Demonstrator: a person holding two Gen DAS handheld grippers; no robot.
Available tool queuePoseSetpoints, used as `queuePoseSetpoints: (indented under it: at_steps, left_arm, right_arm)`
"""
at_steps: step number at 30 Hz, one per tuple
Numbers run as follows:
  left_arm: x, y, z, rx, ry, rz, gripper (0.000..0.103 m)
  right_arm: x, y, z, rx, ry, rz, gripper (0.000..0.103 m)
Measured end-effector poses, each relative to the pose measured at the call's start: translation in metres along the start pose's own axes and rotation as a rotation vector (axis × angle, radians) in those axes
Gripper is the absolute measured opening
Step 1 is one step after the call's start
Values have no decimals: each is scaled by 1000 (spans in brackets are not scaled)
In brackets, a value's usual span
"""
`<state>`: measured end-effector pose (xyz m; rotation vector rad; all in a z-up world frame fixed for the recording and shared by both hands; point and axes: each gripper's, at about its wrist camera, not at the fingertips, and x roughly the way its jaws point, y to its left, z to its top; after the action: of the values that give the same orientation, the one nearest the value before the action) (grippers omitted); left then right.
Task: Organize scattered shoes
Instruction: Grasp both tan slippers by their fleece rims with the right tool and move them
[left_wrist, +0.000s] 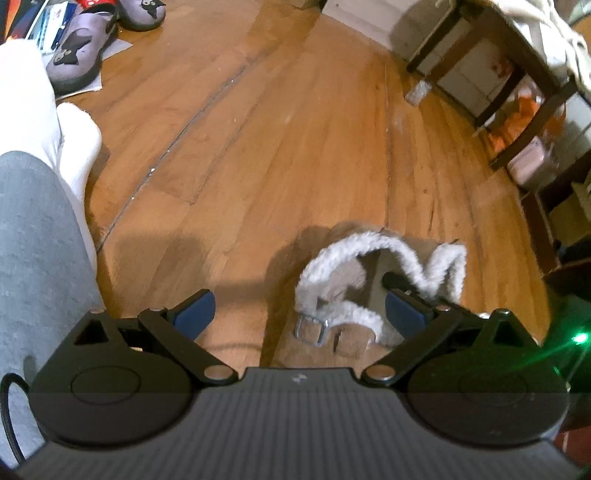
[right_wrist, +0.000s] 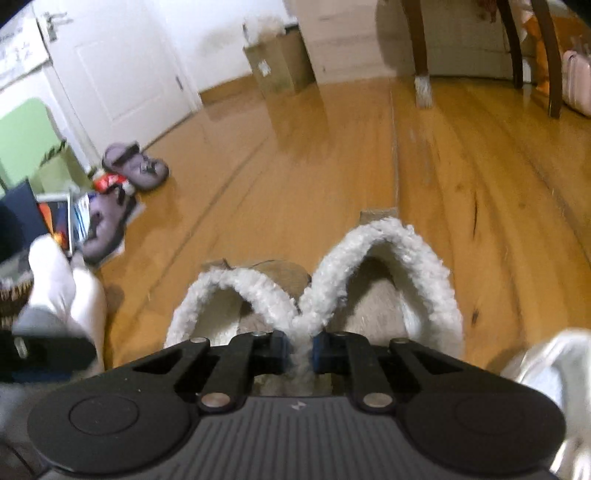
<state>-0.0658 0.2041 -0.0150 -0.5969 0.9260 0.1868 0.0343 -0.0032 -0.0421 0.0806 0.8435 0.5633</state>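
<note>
Our right gripper (right_wrist: 299, 350) has its fingers clamped on the touching fleece collars of the two tan slippers (right_wrist: 332, 280), which sit side by side on the wooden floor (right_wrist: 369, 155) at twelve o'clock; our left gripper (left_wrist: 299, 314) hangs open and empty just beside them. Farther off at ten o'clock we see two purple shoes (right_wrist: 136, 170) near a white door (right_wrist: 122, 74).

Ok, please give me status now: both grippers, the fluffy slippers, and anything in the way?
Right gripper shut on fleece-lined slippers, pinching both collars together. Left gripper open, empty. Purple clogs far left; floor ahead unobstructed.
</note>
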Motion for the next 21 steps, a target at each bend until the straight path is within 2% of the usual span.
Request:
queuePoseSetpoints:
  at_steps: [6,9,15,16,17,20,21]
  left_arm:
    - [-6,9,5,-54,-26,-24,100]
    - [-8,11,8,-62,-27,-28,100]
    - [-8,7,15,-39,-20,-16,100]
    - [-7,6,16,-35,-20,-14,100]
    - [-4,4,17,-31,-21,-14,100]
    - [6,-3,15,-22,0,-7,100]
    - [10,-7,14,-11,13,-8,100]
  right_arm:
    - [18,-20,71,41,-32,-2,12]
    - [40,-35,110,102,-35,-33,12]
    - [91,-71,160,239,3,-65,13]
    - [107,-78,167,254,30,-70,21]
    - [117,-83,169,276,47,-62,32]
    - [121,-94,173,300,55,-66,38]
    - [111,-95,174,262,55,-66,38]
